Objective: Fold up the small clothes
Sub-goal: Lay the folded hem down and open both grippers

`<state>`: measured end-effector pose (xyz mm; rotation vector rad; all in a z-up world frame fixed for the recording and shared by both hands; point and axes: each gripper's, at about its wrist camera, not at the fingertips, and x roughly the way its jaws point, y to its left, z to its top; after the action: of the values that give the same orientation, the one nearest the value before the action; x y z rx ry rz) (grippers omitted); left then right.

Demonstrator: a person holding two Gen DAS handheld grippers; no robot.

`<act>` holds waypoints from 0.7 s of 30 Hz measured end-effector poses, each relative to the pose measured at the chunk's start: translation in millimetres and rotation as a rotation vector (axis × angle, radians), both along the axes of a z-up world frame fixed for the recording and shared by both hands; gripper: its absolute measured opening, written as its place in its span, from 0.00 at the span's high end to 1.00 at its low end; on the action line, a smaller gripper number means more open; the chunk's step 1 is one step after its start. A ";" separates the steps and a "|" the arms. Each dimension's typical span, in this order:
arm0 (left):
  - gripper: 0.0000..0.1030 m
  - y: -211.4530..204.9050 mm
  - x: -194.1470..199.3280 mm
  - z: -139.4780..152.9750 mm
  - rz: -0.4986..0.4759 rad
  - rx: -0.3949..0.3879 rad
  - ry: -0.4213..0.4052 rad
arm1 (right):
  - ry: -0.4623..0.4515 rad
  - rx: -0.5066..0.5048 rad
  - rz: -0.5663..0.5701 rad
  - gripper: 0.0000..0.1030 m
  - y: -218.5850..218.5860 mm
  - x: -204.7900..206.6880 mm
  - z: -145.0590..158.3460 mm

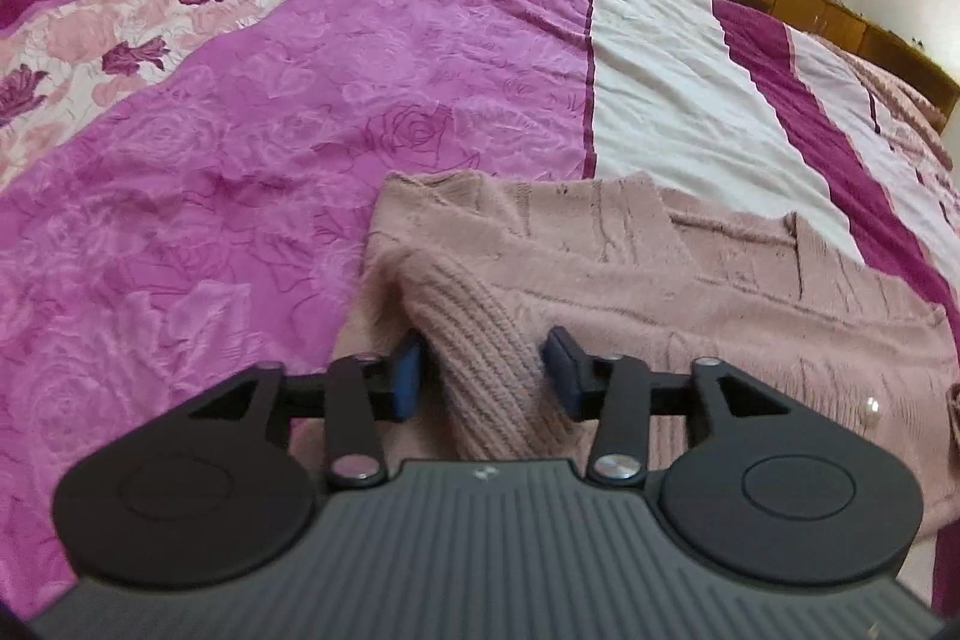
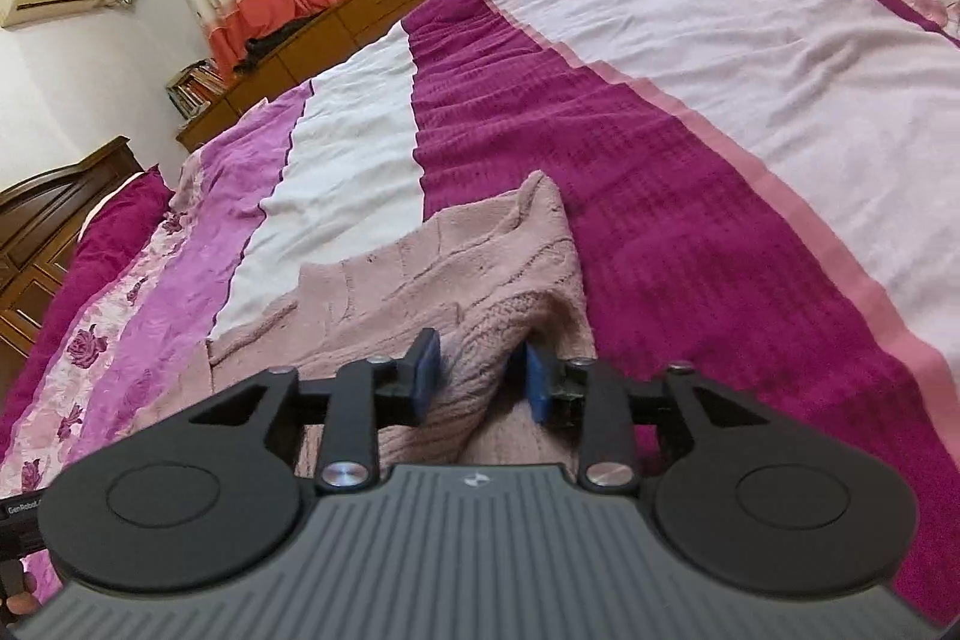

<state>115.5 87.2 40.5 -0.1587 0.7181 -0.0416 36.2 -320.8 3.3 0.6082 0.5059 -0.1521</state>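
Left wrist: tool (image 1: 486, 370) straddles sweater cuff (image 1: 486, 340).

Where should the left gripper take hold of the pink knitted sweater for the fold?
On the ribbed sleeve of the pink sweater, coming low from the near edge. It stands up as a ridge between the left gripper pads, which sit apart either side and likely need closing.

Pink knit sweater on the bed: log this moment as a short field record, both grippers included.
garment: pink knit sweater, lying partly folded
surface: bed cover, purple, white and magenta stripes
left gripper: blue pads either side of a ribbed sleeve fold, small gaps visible
right gripper: pads close against a raised knit fold
detail: pearl button on the sweater
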 end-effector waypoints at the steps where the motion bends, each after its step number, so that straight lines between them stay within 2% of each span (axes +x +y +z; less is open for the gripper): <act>1: 0.53 2.4 -2.7 0.9 0.002 0.002 0.004 | 0.001 -0.006 -0.006 0.54 0.0 -3.2 1.7; 2: 0.53 4.9 -6.1 2.0 0.004 0.000 0.007 | 0.002 -0.019 -0.018 0.51 0.6 -6.9 4.3; 11: 0.52 15.1 -29.1 10.8 0.045 -0.035 0.010 | -0.017 -0.100 -0.049 0.51 16.4 -41.6 34.5; 17: 0.52 7.2 -29.9 4.2 0.015 -0.049 0.022 | -0.005 -0.210 0.002 0.51 44.3 -36.7 44.0; 21: 0.52 2.0 -30.0 3.8 0.022 -0.021 0.014 | -0.002 -0.226 0.020 0.51 54.2 -30.9 44.2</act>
<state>85.6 89.2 44.3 -0.1873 0.7295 -0.0273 5.3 -266.6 47.5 0.3823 0.4848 -0.1867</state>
